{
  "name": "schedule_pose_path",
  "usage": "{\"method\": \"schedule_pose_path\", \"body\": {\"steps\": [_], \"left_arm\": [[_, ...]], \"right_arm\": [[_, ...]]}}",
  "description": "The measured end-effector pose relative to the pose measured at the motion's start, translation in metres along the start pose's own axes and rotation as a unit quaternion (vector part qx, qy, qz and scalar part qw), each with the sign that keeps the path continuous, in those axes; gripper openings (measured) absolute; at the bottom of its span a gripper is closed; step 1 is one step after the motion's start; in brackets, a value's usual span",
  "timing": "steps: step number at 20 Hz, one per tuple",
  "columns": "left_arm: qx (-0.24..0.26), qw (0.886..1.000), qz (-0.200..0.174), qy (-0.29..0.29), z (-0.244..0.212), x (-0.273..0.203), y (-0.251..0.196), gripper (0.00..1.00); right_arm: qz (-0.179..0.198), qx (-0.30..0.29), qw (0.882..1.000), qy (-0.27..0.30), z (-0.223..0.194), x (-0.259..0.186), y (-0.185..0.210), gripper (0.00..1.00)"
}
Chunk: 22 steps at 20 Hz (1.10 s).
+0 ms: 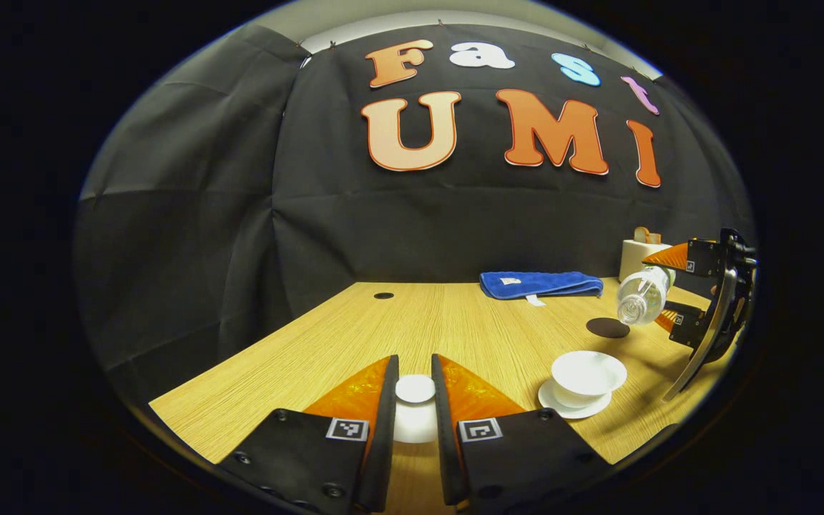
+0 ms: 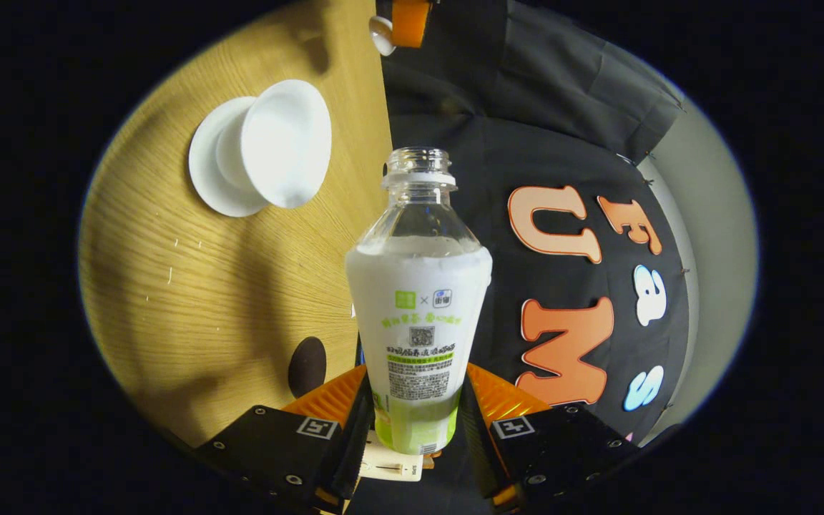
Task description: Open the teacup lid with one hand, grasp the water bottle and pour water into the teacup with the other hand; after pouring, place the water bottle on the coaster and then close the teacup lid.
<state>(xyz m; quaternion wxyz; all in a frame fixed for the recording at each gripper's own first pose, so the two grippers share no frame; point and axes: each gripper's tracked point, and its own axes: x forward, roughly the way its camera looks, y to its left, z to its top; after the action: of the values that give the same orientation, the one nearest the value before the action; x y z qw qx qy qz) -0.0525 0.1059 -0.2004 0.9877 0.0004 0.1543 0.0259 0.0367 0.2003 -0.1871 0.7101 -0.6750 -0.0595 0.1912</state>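
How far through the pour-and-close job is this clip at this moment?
Done: the lid is off the teacup, gripped in the left gripper. In hand: the right gripper clamps the uncapped water bottle, tipped on its side near the cup; no stream is visible. Left: finish pouring, set the bottle on the dark coaster, close the cup.

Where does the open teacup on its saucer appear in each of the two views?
Left gripper view: teacup at lower right, on the table, below the tilted water bottle.
Right gripper view: teacup at upper left, seen sideways.
Shared landmark: the dark round coaster.
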Motion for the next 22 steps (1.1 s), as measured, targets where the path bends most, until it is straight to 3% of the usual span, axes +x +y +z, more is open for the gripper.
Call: {"method": "schedule_pose_path", "body": {"steps": [6,16,22], "left_arm": [[-0.004,1.000,0.006,-0.001,-0.002,-0.003,0.009,0.32],[-0.009,1.000,0.005,-0.002,-0.001,-0.006,0.011,0.32],[-0.010,1.000,0.001,-0.004,0.002,-0.004,0.009,0.32]], "right_arm": [[-0.028,-0.058,0.998,-0.014,0.008,0.007,-0.014,0.64],[-0.062,-0.094,0.993,-0.020,0.007,0.013,-0.042,0.64],[-0.098,-0.137,0.985,-0.031,0.009,0.014,-0.067,0.64]]}}
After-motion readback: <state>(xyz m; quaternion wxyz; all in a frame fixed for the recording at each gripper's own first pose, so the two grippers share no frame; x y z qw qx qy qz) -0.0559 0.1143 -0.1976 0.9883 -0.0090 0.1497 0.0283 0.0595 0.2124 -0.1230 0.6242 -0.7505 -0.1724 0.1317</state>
